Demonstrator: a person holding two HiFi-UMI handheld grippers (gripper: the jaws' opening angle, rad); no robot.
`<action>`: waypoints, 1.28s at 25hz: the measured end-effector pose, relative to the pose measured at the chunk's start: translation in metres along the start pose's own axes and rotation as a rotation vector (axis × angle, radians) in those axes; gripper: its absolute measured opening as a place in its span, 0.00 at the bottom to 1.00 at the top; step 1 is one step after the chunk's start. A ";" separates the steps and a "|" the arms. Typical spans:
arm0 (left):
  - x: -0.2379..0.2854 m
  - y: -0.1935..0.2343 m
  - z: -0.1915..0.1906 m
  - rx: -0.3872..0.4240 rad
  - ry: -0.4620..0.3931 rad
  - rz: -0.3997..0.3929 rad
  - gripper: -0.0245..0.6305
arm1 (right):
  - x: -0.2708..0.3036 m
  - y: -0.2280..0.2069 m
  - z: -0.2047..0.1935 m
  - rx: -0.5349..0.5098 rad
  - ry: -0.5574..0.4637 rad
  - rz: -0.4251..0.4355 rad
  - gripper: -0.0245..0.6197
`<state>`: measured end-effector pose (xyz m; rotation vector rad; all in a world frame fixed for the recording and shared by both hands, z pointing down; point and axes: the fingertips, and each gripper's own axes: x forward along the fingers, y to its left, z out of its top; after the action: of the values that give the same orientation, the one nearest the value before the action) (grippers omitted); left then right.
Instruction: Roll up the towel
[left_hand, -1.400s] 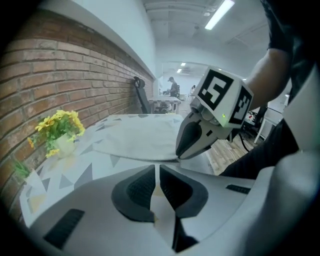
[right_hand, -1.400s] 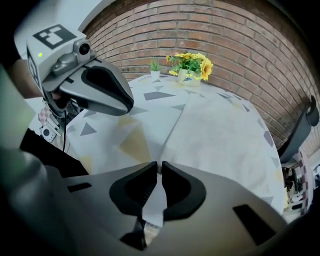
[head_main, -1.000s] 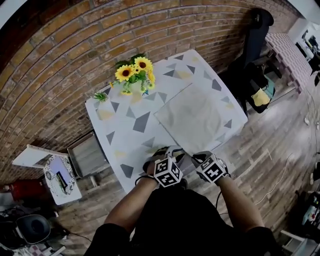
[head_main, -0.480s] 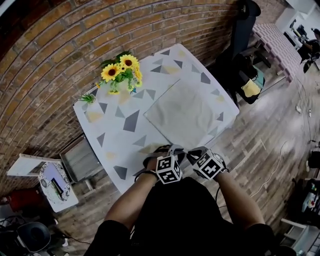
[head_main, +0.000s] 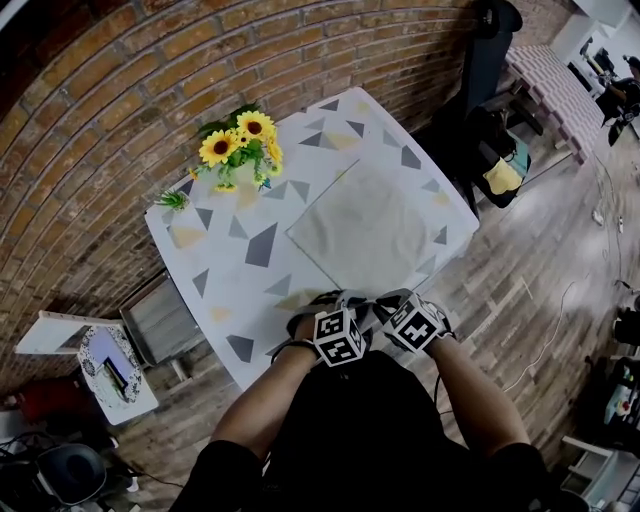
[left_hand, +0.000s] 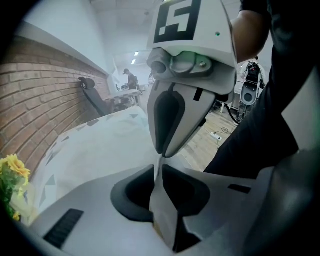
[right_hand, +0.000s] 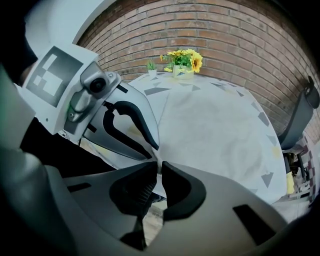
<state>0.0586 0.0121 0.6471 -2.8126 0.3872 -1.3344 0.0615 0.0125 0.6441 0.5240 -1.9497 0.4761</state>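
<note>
The left gripper (left_hand: 159, 169) has just been closing and now pinches the near edge of the towel (head_main: 365, 225). The towel lies flat on the table (head_main: 235, 290). Just beside it, the right gripper (right_hand: 159, 172) squeezes the same edge.

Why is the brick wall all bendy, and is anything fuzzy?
Head view: the wide lens bows the brick wall into an arc, yet the towel is sharp. Left gripper view: the far room looks pale and hazy, and the picture's corners go black. Right gripper view: the wall curves too; the sunflowers are crisp.
</note>
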 end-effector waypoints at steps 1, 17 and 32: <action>0.000 0.001 0.000 -0.005 0.005 0.000 0.13 | 0.002 -0.002 0.000 -0.005 0.007 0.005 0.11; 0.013 0.012 -0.011 -0.087 0.071 -0.025 0.14 | -0.005 -0.032 0.002 -0.068 0.040 0.098 0.16; 0.010 0.014 -0.017 -0.156 0.098 -0.053 0.14 | -0.015 -0.029 0.015 -0.001 -0.084 0.180 0.11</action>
<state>0.0488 -0.0016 0.6643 -2.9088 0.4397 -1.5209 0.0724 -0.0175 0.6275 0.3744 -2.0877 0.5744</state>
